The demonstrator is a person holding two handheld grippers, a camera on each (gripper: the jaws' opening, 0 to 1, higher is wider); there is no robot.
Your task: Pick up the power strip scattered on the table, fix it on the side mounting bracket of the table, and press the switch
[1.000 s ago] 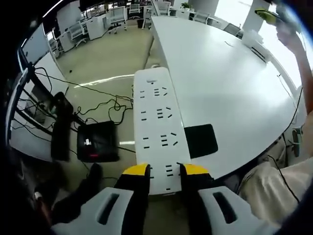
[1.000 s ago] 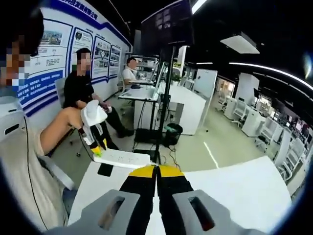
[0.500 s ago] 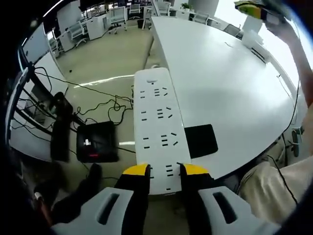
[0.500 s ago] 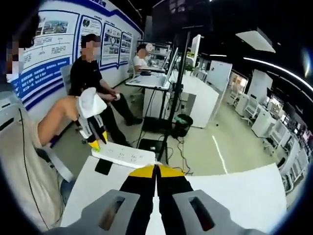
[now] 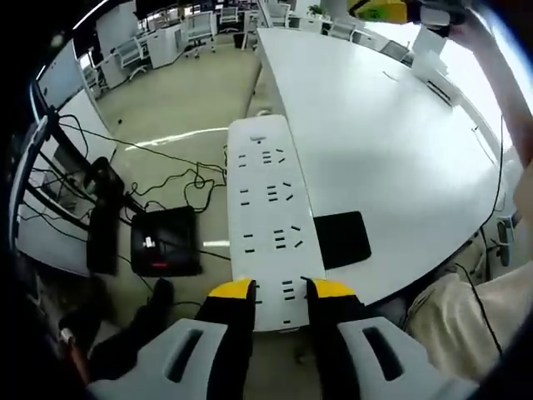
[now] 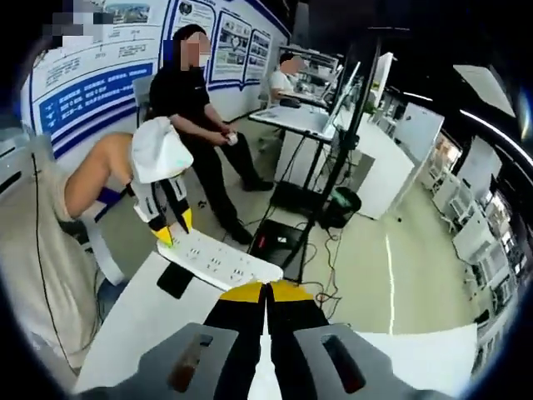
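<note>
The long white plastic power strip (image 5: 271, 225) carries rows of small black socket slots across its plain face. The left gripper (image 5: 281, 290) has yellow fingers (image 5: 233, 289) on black arms with pale grey housings; the right gripper (image 6: 266, 291) shows the same yellow, black and grey. The broad curved surface (image 5: 391, 142) is plain white, and a flat black rectangular pad (image 5: 342, 238) lies on it. The floor (image 5: 183, 92) is pale beige, crossed by thin black cables (image 5: 179, 179).
</note>
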